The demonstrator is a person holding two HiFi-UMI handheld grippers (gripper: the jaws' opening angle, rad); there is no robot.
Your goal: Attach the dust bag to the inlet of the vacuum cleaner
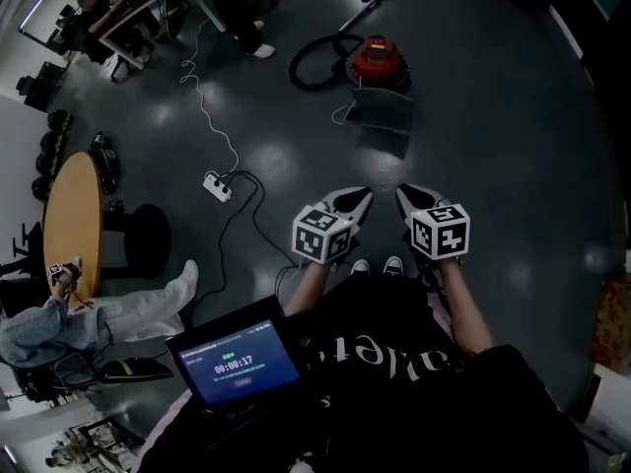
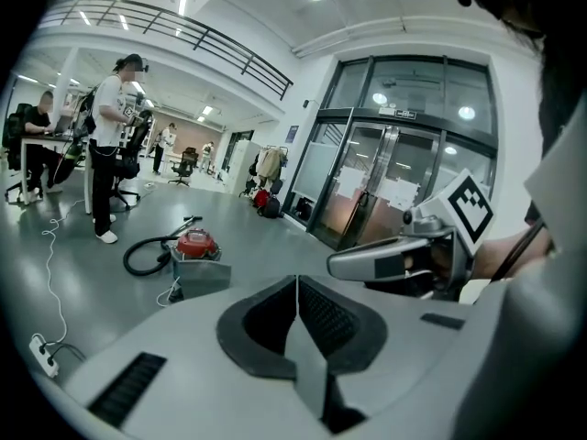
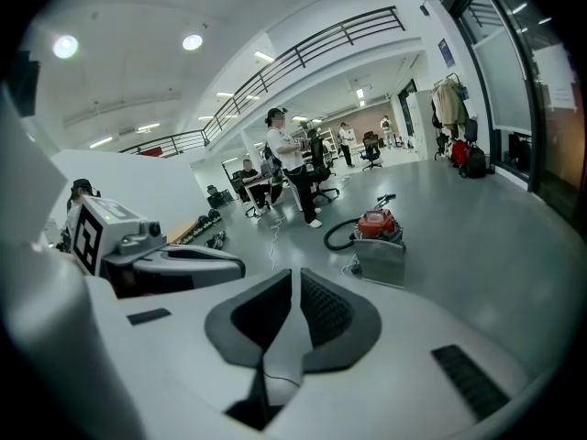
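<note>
Both pairs of fingers are pressed together with nothing between them. The left gripper [image 1: 357, 200] and the right gripper [image 1: 406, 197] are held side by side, pointing out over the dark floor [image 1: 513, 146]. Well ahead of the fingertips sits the red vacuum cleaner [image 1: 380, 59], its black hose [image 1: 314, 67] looped off toward the left gripper's side. The grey dust bag [image 1: 384, 109], a flat, boxy pouch, rests on the floor just on the near side of the cleaner. Behind the grippers a screen [image 1: 237, 363] reads 00:00:17. The white lettering on the black shirt [image 1: 394, 363] is too folded to read.
</note>
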